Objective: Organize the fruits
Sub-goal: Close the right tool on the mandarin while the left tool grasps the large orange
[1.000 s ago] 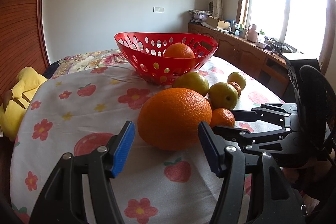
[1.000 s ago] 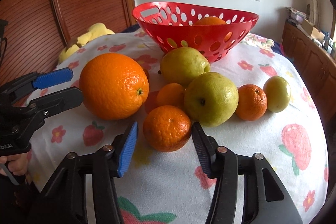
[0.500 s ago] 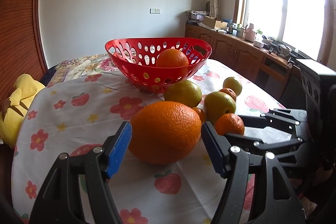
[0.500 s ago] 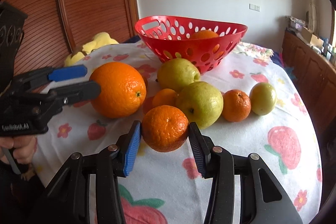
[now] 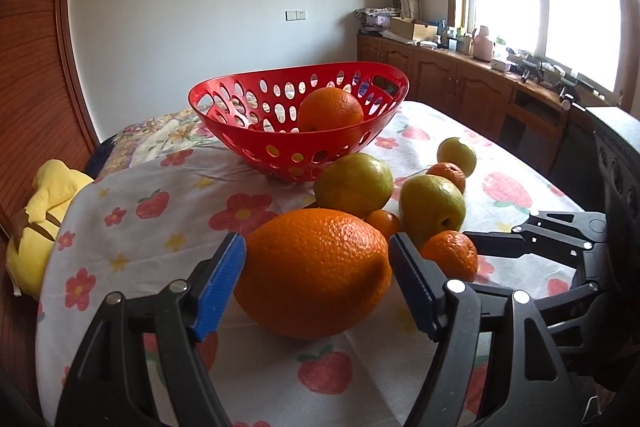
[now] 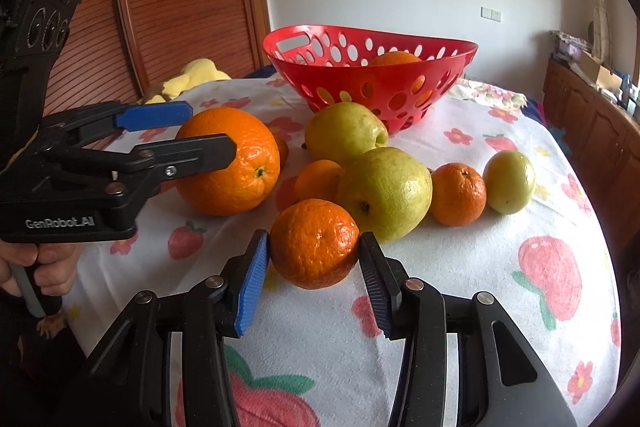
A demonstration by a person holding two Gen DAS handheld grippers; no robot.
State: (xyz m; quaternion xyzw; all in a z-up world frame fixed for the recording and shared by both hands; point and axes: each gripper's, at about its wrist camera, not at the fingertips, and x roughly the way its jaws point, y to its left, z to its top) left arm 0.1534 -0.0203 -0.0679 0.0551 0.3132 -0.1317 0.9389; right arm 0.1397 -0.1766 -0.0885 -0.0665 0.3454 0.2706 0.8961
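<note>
Two pickups running side by side — both fruits are bound for the red basket [image 5: 248, 143] at the far end of the counter [image 6: 472, 267], which is already holding one orange.

Left gripper [image 5: 318, 275]: jaws are opening around the big orange [image 5: 316, 271], one blue pad on each flank. The orange is sitting on the cloth between them, and whether the pads are touching the peel is hard to call. To do this well, the pads should be straddling the widest part of the fruit before closing; a grip set too near the top would likely squeeze it out. The tangerine [image 5: 452, 259] and the pear [image 5: 432, 207] are crowding the right-hand jaw, so that side has little room to work in.

Right gripper [image 6: 314, 267]: jaws are pinching the tangerine [image 6: 316, 243], pads pressing on both sides at mid-height. It looks barely clear of the cloth, if at all. A straight lift looks best, since the pear [image 6: 384, 195] is sitting just behind it.

Pose — both grippers are pointing down and forward toward the fruit cluster. In the right wrist view a hand [image 6: 36, 263] is gripping the left tool's handle, low at the counter's near edge.
</note>
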